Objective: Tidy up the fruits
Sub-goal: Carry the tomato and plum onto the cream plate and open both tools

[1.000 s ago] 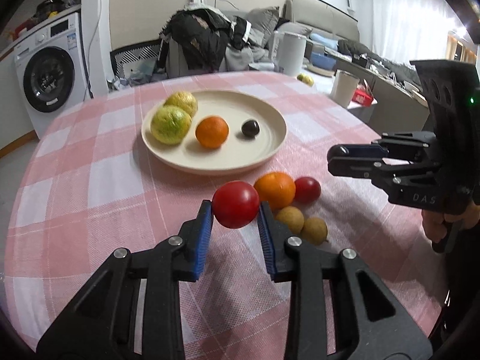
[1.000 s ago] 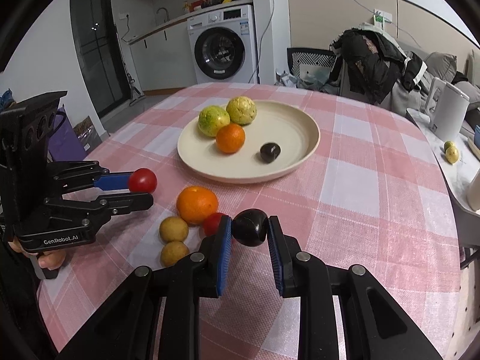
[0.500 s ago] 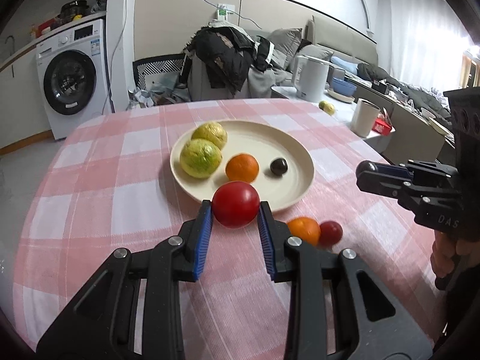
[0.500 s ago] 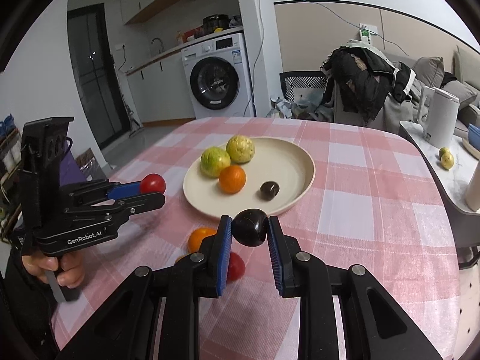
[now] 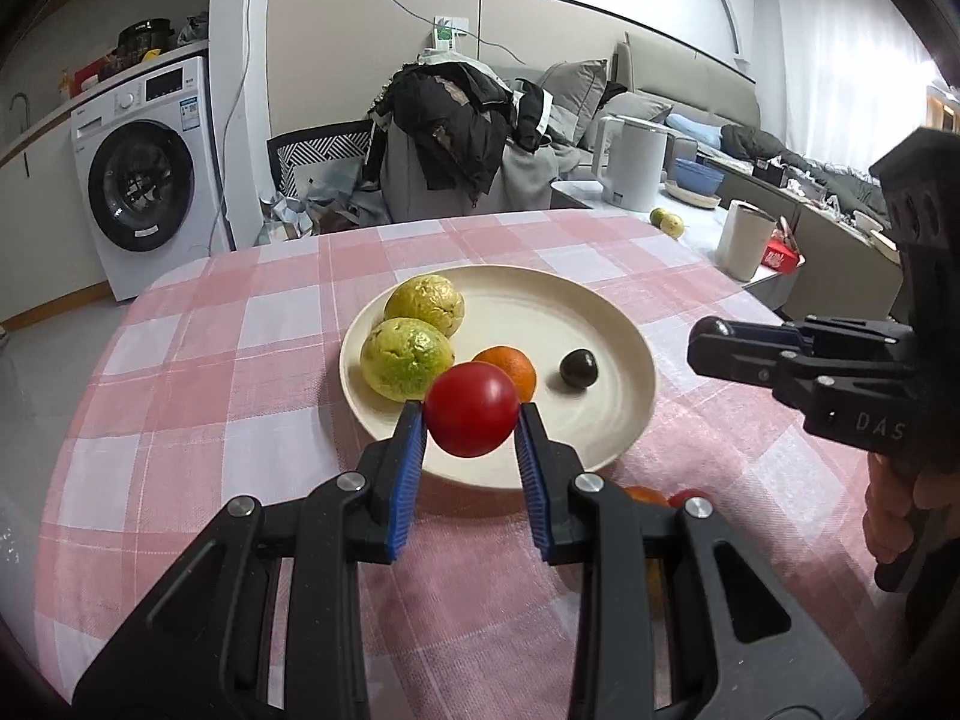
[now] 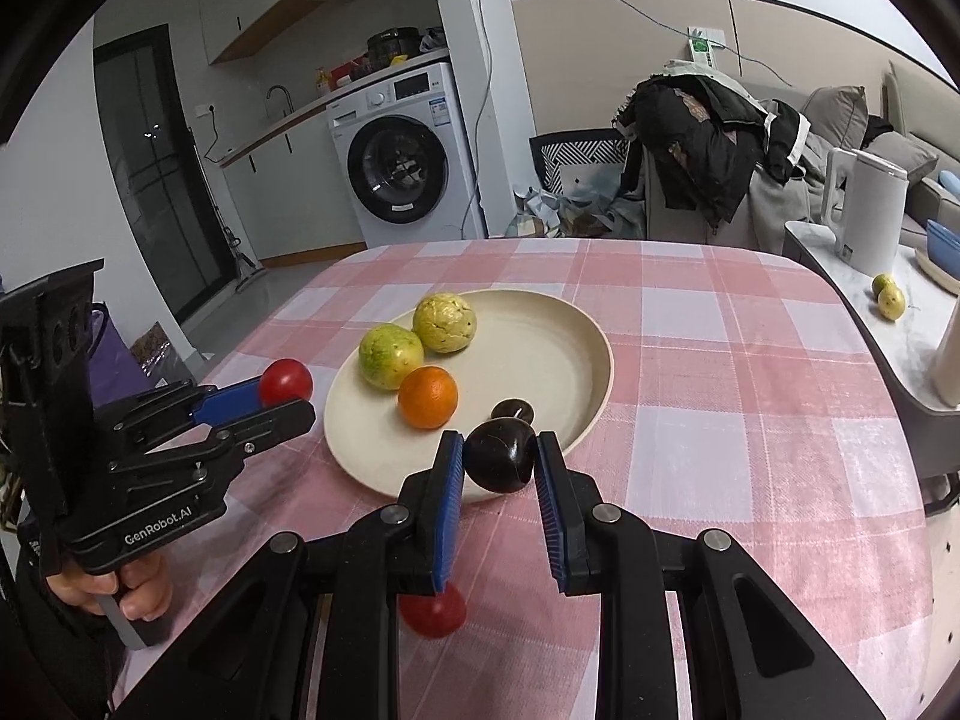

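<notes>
Gripping glossy round tomato (image 5: 471,409); smooth dark plum (image 6: 500,458); matte plate (image 5: 624,348).

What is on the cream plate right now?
On the plate lie two yellow-green fruits, an orange and a small dark fruit. The held dark fruit covers part of the near rim, so that patch is unseen.
</notes>
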`<move>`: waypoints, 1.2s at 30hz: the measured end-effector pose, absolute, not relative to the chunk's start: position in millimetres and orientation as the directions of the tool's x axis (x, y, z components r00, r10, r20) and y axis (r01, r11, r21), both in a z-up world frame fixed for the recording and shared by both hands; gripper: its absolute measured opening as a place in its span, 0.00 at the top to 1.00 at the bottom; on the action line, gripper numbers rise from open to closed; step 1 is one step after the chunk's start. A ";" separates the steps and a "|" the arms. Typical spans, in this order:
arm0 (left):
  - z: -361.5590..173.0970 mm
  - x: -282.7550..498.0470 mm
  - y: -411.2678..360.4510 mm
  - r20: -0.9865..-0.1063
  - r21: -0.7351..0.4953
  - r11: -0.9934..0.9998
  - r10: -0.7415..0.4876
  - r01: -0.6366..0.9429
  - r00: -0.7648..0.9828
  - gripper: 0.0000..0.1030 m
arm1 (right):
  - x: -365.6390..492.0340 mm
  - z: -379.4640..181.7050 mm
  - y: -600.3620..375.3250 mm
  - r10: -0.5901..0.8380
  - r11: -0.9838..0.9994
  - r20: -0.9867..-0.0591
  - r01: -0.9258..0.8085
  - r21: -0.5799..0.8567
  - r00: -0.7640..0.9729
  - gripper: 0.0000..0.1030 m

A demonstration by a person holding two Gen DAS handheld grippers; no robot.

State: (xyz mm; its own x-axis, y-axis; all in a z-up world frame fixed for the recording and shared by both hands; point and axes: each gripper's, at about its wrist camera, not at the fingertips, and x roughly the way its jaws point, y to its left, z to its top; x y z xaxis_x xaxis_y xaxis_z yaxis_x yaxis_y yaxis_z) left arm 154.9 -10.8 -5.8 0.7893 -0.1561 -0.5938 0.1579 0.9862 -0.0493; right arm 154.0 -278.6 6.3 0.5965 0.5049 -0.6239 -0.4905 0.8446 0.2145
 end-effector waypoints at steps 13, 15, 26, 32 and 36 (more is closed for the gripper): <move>-24.5 183.1 -8.0 -0.622 -0.076 0.987 -0.157 0.141 0.767 0.73 | 168.7 -12.0 -266.7 0.502 0.847 -0.642 -0.478 0.232 0.579 0.76; -24.6 184.5 -6.6 -0.618 -0.074 0.988 -0.153 0.137 0.771 0.73 | 170.9 -13.6 -264.2 0.500 0.849 -0.647 -0.474 0.235 0.575 0.76; -27.6 189.5 -4.9 -0.632 -0.070 0.988 -0.152 0.139 0.760 0.73 | 182.7 -23.3 -251.9 0.506 0.846 -0.676 -0.459 0.271 0.535 0.76; -27.9 188.9 -4.3 -0.639 -0.069 0.987 -0.153 0.142 0.754 0.73 | 183.6 -25.8 -244.4 0.497 0.849 -0.691 -0.459 0.261 0.526 0.76; -26.7 187.6 -4.0 -0.632 -0.068 0.988 -0.148 0.136 0.760 0.73 | 183.0 -25.9 -240.4 0.490 0.850 -0.696 -0.466 0.247 0.525 0.76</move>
State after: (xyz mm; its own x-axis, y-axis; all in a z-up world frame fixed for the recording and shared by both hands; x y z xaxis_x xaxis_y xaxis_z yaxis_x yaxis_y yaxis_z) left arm 187.6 -4.0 -26.7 0.7605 -0.1480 -0.6323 0.1361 0.9884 -0.0677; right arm 183.0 -240.4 -25.9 0.5246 0.4897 -0.6965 -0.4657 0.8498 0.2467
